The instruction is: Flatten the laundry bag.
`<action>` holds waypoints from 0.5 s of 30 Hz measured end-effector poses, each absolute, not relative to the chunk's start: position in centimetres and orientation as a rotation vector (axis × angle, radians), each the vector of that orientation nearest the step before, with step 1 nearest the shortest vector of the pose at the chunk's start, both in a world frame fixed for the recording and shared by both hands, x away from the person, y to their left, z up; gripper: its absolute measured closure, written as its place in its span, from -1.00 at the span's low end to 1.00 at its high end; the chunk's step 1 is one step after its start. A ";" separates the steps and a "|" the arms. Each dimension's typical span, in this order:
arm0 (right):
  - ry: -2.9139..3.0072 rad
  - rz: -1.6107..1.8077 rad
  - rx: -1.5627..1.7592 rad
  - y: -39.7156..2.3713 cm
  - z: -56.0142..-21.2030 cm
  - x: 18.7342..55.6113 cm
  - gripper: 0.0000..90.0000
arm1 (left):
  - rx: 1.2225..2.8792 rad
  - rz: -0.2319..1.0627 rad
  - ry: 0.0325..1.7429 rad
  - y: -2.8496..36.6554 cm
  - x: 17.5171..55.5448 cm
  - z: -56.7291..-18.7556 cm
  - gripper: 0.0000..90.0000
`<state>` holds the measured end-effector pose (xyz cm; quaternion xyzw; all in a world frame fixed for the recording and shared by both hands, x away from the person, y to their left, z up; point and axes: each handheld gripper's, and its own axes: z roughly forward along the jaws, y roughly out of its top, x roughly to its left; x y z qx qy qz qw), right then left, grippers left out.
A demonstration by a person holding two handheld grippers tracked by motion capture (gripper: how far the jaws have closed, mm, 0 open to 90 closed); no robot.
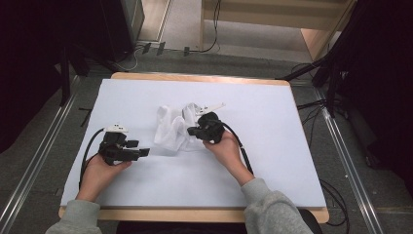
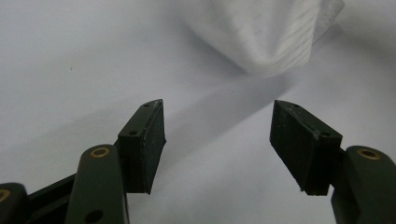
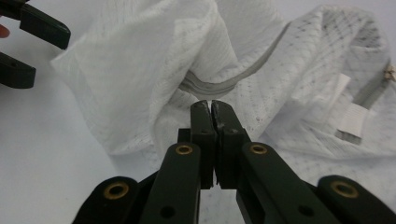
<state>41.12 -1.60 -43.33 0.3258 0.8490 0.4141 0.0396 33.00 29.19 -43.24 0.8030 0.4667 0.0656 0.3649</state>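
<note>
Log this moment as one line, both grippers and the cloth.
left gripper: open, short of white cloth | right gripper: shut on cloth edge | table: cloth bunched mid-table

No text, brand, number or sign can be read anywhere. The white garment beyond the right gripper's fingers carries a small white tag, off to the right of those fingers, but its face looks blank, or the print may be too small to make out. The bench cover bears no marks.
</note>
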 end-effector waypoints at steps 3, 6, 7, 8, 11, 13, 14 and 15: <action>2.607 1.283 0.981 -1.2 -43.2 41.1 0.95 | 2.065 0.166 1.199 29.3 32.9 -43.2 -0.19; 2.604 1.299 0.962 -0.9 -42.7 41.0 0.85 | 2.062 0.171 1.206 29.3 32.8 -43.3 -0.19; 2.587 1.306 0.962 -1.2 -42.1 41.0 0.78 | 2.064 0.172 1.203 29.3 32.8 -43.3 -0.19; 2.580 1.308 0.954 -1.5 -41.8 41.0 0.76 | 2.057 0.172 1.204 29.3 32.8 -43.3 -0.19; 2.564 1.312 0.952 -2.0 -41.5 41.1 0.66 | 2.056 0.169 1.203 29.3 32.8 -43.2 -0.19; 2.543 1.291 0.973 -3.2 -41.1 41.3 0.58 | 2.052 0.169 1.205 29.2 33.0 -43.1 -0.19; 2.538 1.284 0.986 -3.6 -41.1 41.4 0.57 | 2.051 0.176 1.209 29.2 33.1 -43.0 -0.18; 2.529 1.283 0.999 -4.0 -41.2 41.6 0.55 | 2.048 0.177 1.211 29.2 33.3 -42.9 -0.18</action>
